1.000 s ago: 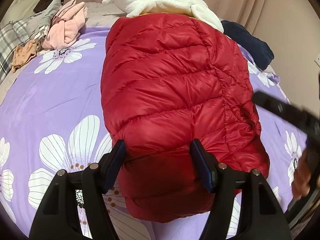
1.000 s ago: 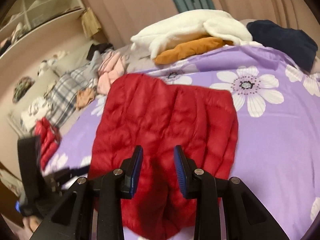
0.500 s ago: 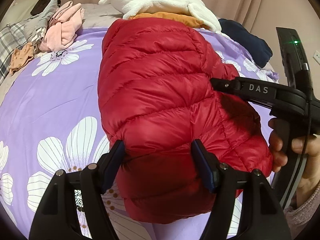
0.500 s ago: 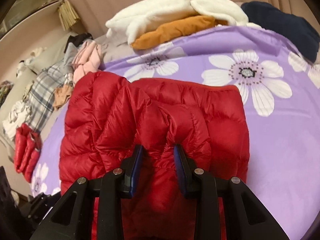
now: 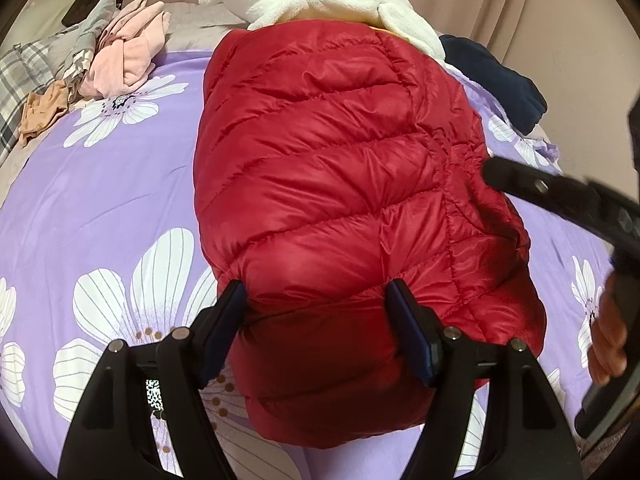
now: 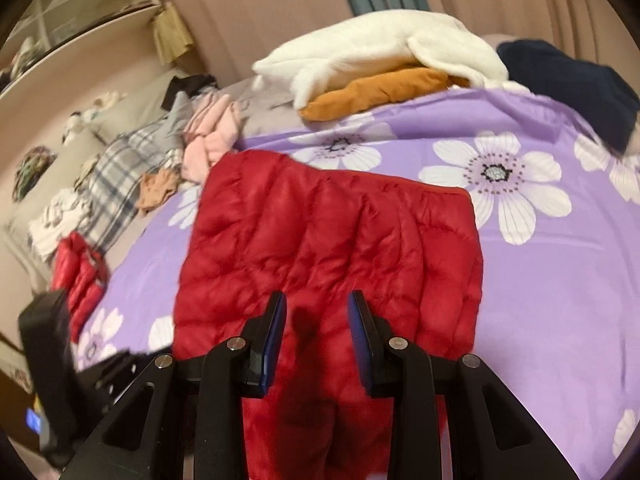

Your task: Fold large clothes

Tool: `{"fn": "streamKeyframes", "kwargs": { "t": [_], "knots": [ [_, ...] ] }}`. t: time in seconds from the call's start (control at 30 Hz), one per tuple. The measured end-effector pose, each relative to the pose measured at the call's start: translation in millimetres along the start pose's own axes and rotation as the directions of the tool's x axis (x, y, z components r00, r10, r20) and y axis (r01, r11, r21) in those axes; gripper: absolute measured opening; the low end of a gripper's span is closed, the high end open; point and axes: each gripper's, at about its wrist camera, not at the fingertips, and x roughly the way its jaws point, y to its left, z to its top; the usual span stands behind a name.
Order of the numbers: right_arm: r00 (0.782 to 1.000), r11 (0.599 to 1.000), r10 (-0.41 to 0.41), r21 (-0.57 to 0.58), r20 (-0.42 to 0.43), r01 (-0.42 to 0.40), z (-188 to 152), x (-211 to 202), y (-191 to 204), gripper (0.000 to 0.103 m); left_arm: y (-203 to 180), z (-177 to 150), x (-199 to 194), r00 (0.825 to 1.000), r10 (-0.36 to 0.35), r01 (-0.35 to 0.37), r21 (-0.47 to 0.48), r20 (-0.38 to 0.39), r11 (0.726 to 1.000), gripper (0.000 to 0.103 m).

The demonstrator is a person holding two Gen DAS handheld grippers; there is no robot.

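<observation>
A red quilted down jacket lies folded into a thick bundle on the purple flowered bedsheet. My left gripper straddles its near folded edge. The puffy fold fills the gap and touches both pads while the jaws are opening. In the right wrist view the same jacket spreads flat below my right gripper, whose jaws stand narrowly apart with no fabric pinched between the pads. One right finger hovers at the jacket's right side, and a person's hand holds that tool.
At the head of the bed lie a white fleece over an orange garment, and a navy garment. Pink clothes and plaid fabric are piled at the left. A small red puffer piece lies by the left edge.
Half a second ago the right gripper pressed into the jacket's middle, bunching fabric between its pads; it has since drawn back to the jacket's right side. The left jaws have widened slightly.
</observation>
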Motion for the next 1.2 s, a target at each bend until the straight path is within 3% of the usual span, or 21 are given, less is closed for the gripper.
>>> {"fn": "streamKeyframes", "kwargs": {
  "t": [0.17, 0.3, 0.6, 0.83, 1.0, 1.2],
  "knots": [
    [1.0, 0.998, -0.003, -0.063, -0.018, 0.002, -12.1, -4.3, 10.3, 0.031, 0.6, -0.1, -0.1, 1.0, -0.001, 0.001, -0.004, -0.001, 1.0, 0.073],
    [0.997, 0.99, -0.066, -0.129, -0.035, 0.061, -23.3, 4.4, 16.7, 0.031, 0.3, -0.4, 0.4, 1.0, 0.0, 0.0, -0.001, -0.002, 1.0, 0.073],
    [0.991, 0.983, -0.118, -0.147, -0.064, 0.107, -35.9, 26.6, 12.3, 0.032, 3.2, 1.9, 1.0, 1.0, -0.004, 0.004, -0.012, -0.012, 1.0, 0.077],
    [0.995, 0.99, -0.085, -0.116, -0.051, 0.078, -39.4, 21.9, 9.2, 0.032, 5.7, 38.4, -20.3, 0.997, -0.006, 0.007, -0.017, 0.072, 1.0, 0.07],
    [0.996, 0.99, -0.082, -0.117, -0.044, 0.076, -40.9, 21.5, 9.3, 0.032, -6.3, 68.4, 0.1, 0.998, 0.02, -0.023, 0.05, 0.062, 0.998, 0.048],
    [0.996, 0.991, -0.075, -0.116, -0.04, 0.07, -41.0, 22.1, 6.2, 0.032, -6.2, 80.3, 27.1, 0.999, 0.044, -0.046, 0.098, 0.025, 0.994, 0.049]
  ]
}}
